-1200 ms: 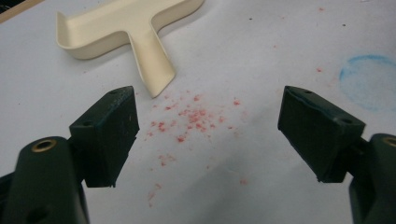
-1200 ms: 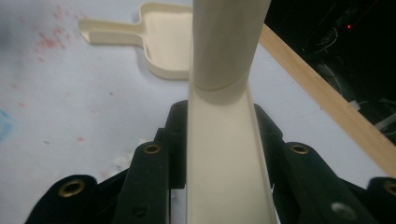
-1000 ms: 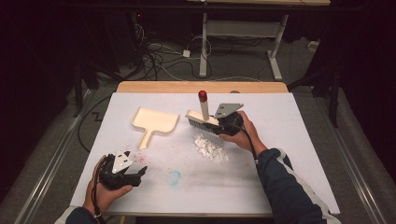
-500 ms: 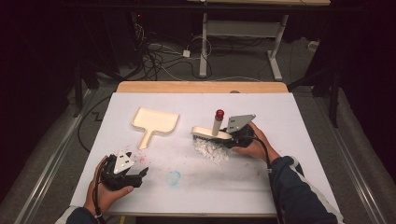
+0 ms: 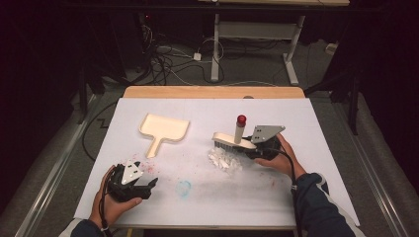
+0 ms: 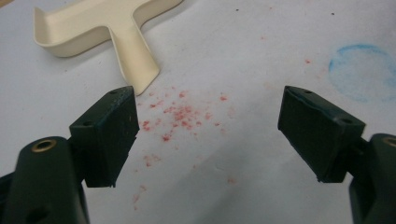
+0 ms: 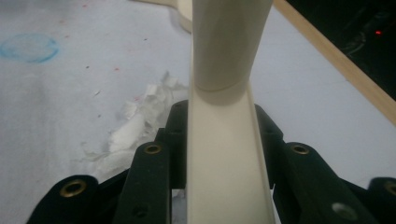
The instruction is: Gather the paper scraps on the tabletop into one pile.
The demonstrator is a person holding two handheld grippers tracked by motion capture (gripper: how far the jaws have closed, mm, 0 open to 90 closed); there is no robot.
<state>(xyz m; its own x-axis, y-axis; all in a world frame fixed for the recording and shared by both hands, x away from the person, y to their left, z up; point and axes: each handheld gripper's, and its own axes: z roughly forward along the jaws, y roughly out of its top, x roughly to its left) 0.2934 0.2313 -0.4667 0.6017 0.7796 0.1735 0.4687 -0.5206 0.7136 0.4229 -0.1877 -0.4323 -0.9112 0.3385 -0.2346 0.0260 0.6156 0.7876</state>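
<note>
Paper scraps (image 5: 225,159), a loose white heap near mid-table, are the reference point here. Brush (image 5: 234,142) sits right at the heap's far-right edge, bristles down at the scraps, cream handle running back into the right gripper (image 5: 257,148); its jaws are clamped on the handle from both sides, seen plainly in the right gripper view, where the handle (image 7: 224,154) fills the gap between the pads. A red-capped peg (image 5: 241,120) stands up from the brush back. Dustpan (image 5: 163,129) lies well left of the heap and a little farther back, handle pointing toward the person, with bare white table (image 5: 316,148) between pan and scraps. Left gripper (image 5: 148,185) rests nearer the person, left of the heap, jaws wide apart with nothing between them, over faint red specks (image 6: 180,114); a blue ring mark (image 5: 184,187) lies below the heap. Risks, as I judge them: nobody holds the pan, so a sweep toward it may shove it away or ride scraps past its lip; light paper may scatter or cling under a fast stroke; a tilted brush may skip over flat pieces; the long gap invites a trail of strays.
</note>
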